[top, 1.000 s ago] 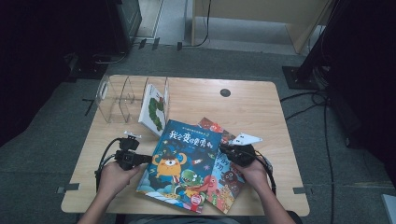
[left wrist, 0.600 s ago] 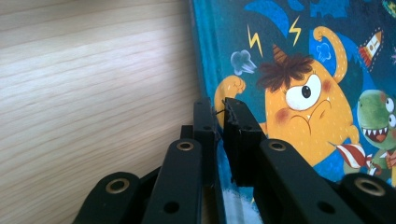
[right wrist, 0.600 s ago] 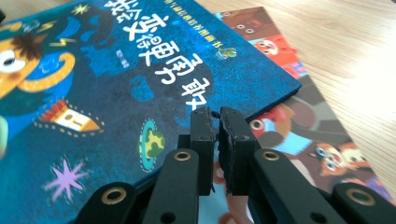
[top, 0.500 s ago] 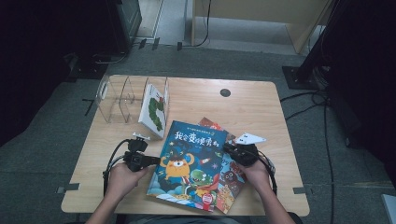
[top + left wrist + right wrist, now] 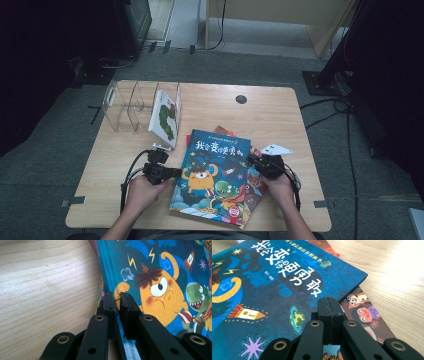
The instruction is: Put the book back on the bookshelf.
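Two grippers pinch blue picture book (image 5: 212, 177) edges: left gripper (image 5: 119, 300), right gripper (image 5: 329, 305); stiff hardcover, slick, best gripped at edges.

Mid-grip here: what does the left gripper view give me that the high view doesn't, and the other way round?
Left gripper view: close up, the left gripper has its jaws clamped on the edge of the blue book, beside the orange monster on its cover.
High view: the right gripper sits at the blue book's opposite edge, a red book lies underneath, and a white book stands in the clear rack.
Shared: the blue book, the left gripper and the wooden table.
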A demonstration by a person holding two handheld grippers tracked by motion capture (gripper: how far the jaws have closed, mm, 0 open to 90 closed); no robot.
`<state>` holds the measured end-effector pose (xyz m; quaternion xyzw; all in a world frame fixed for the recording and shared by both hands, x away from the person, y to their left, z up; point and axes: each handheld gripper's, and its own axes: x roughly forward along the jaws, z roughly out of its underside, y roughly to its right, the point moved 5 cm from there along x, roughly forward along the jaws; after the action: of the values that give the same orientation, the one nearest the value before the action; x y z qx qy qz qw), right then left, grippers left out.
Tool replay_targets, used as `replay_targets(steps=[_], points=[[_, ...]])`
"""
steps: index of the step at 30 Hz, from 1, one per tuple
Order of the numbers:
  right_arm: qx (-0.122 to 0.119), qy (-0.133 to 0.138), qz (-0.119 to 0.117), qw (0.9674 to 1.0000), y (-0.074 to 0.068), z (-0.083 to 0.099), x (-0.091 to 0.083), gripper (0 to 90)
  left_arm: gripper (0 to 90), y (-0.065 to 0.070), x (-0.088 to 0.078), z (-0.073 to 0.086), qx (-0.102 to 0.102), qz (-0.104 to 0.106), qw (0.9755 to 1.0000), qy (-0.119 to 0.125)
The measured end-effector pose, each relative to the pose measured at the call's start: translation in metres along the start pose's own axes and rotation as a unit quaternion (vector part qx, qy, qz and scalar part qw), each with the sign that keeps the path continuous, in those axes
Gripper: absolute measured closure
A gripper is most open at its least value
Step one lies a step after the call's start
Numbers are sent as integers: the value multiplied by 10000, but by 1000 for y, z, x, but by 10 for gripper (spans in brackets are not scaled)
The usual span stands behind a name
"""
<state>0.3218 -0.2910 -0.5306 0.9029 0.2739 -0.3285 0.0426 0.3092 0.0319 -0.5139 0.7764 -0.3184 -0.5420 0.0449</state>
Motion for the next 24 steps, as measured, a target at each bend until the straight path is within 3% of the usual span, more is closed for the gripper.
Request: replay_targets(steps=[6, 9, 14, 17, 21, 22, 24], points=[[46, 41, 156, 9999, 2, -4, 6, 900, 850, 2, 1, 1, -54, -10, 10000, 56], [241, 38, 210, 9995, 6, -10, 13, 900, 850, 4, 2, 2, -70, 9, 9999, 73], [223, -47, 309, 9993, 12, -20, 26, 900, 849, 8, 3, 4, -46, 50, 9999, 95], [379, -61, 234, 9990, 18, -26, 34, 900, 848, 10, 4, 5, -43, 87, 9999, 135], [407, -47, 305, 9987, 21, -31, 40, 900, 859, 13, 5, 4, 29, 96, 9997, 222], [379, -19, 266, 9989, 21, -30, 38, 900, 885, 12, 4, 3, 81, 181, 9995, 243], [330, 64, 288, 9990, 20, -29, 33, 900, 897, 12, 2, 5, 171, 147, 9994, 245]])
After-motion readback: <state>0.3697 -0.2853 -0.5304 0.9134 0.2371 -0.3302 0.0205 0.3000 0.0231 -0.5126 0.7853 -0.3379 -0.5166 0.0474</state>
